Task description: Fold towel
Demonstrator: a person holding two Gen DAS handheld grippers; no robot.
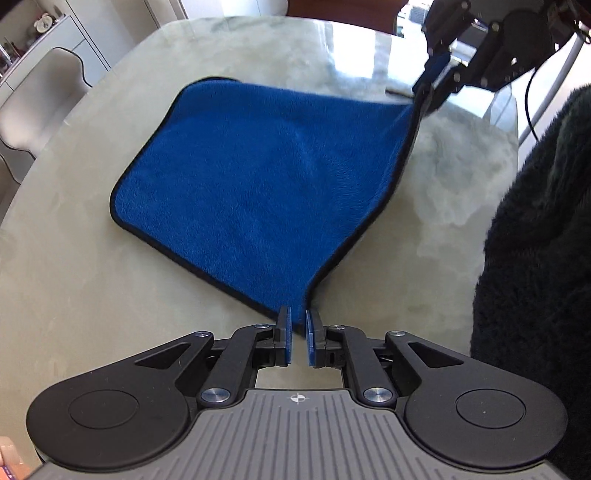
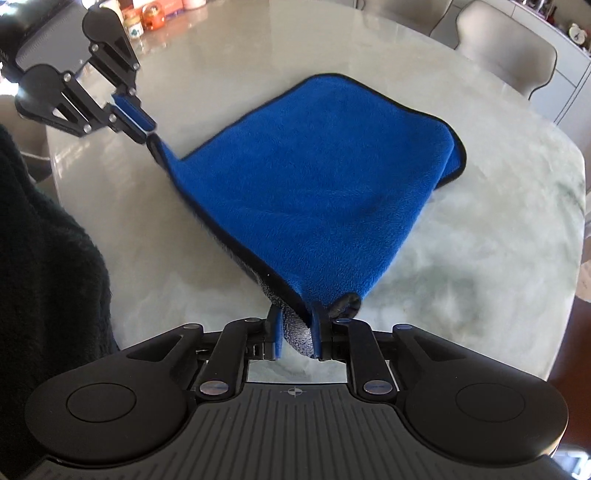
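A blue towel [image 1: 266, 177] with black trim lies partly on the pale marble table [image 1: 92, 277]; its near edge is lifted between the two grippers. My left gripper [image 1: 297, 325] is shut on one near corner of the towel. My right gripper [image 2: 297, 325] is shut on the other near corner, with grey underside bunched between its fingers. In the left wrist view the right gripper [image 1: 436, 88] holds its corner at the upper right. In the right wrist view the left gripper [image 2: 144, 134] holds its corner at the upper left. The towel [image 2: 314, 177] has its far right corner folded under.
Grey chairs [image 1: 40, 99] stand beyond the table's far edge, with one chair [image 2: 509, 55] in the right wrist view. Jars and small items [image 2: 147, 18] sit at the table's far left end. A dark fuzzy sleeve [image 1: 546, 258] is at the right.
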